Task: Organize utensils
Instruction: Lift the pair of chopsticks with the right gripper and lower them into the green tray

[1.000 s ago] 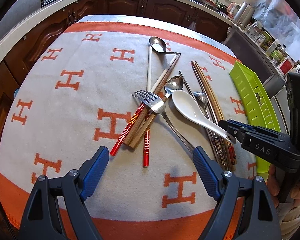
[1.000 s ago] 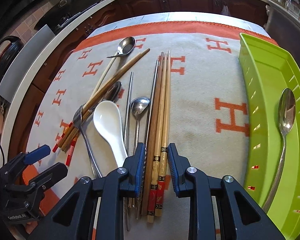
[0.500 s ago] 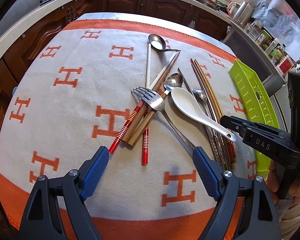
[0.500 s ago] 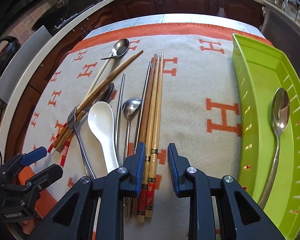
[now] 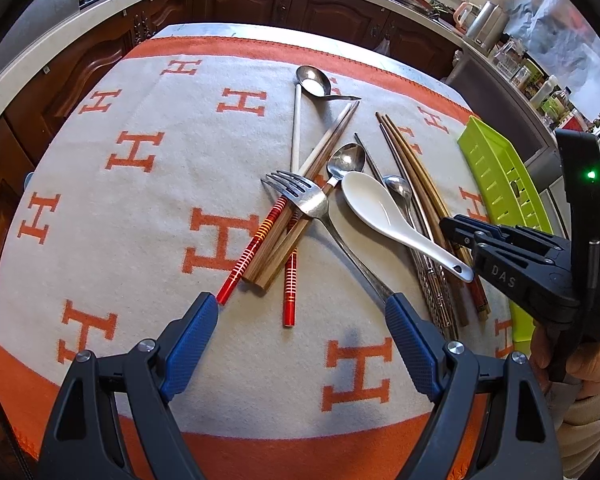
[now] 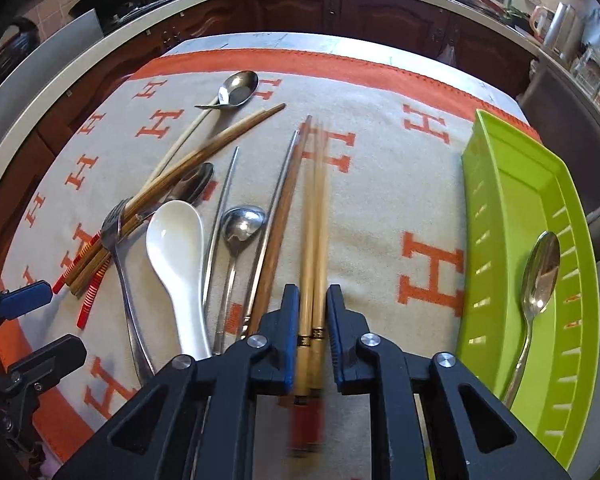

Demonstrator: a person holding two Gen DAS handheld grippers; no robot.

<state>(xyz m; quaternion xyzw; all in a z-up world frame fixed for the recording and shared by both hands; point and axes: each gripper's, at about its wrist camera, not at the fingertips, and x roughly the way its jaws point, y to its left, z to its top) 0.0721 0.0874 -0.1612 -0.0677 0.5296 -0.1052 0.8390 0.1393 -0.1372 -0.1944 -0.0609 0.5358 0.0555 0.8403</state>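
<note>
Utensils lie in a heap on an orange-and-white cloth (image 5: 140, 200): a fork (image 5: 304, 196), a white ceramic spoon (image 5: 380, 208), metal spoons, red and wooden chopsticks. My right gripper (image 6: 313, 308) is shut on a pair of light bamboo chopsticks (image 6: 315, 208), lifted slightly and blurred; it also shows in the left wrist view (image 5: 452, 232). My left gripper (image 5: 300, 320) is open and empty, hovering near the cloth's front, by the red chopsticks (image 5: 256, 244).
A green slotted tray (image 6: 512, 216) stands at the right with one metal spoon (image 6: 540, 272) in it. Dark wooden cabinets and a countertop ring the table. A kettle and bottles stand at the back right.
My right gripper has closed on the bamboo chopstick pair and raised it off the cloth, separating it from the darker chopstick. My left gripper has barely moved.
</note>
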